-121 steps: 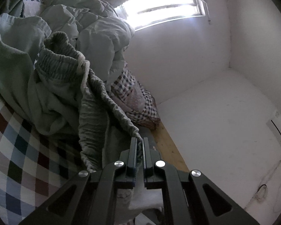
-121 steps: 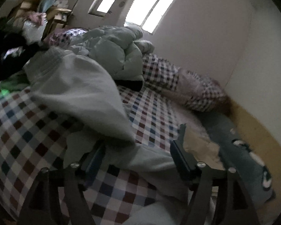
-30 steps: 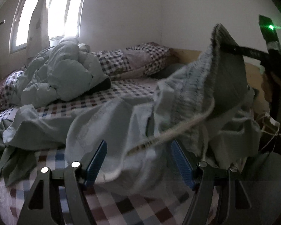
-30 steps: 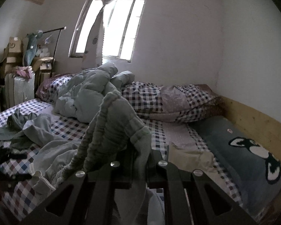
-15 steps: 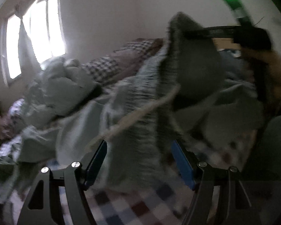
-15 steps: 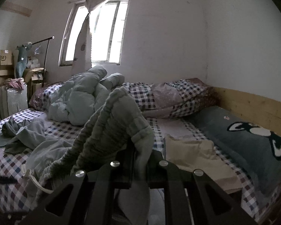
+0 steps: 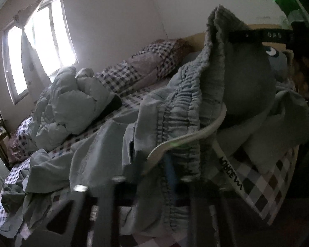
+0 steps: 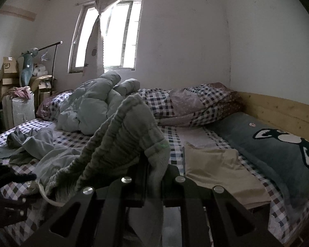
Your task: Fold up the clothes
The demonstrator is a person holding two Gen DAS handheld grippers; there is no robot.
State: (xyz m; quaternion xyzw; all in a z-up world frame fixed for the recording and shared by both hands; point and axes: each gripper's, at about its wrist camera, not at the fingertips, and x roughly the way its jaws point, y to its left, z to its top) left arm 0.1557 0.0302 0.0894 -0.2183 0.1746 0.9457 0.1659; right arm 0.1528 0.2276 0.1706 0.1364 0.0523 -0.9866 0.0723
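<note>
Lower centre of each wrist view: the left gripper (image 7: 154, 177) has just closed onto the ribbed elastic waistband of the pale green trousers (image 7: 181, 123); the right gripper (image 8: 154, 177) clamps the same waistband. Beyond, the trousers drape onto the checked bed sheet (image 8: 72, 140). A green duvet (image 8: 92, 107) lies farther back.
</note>
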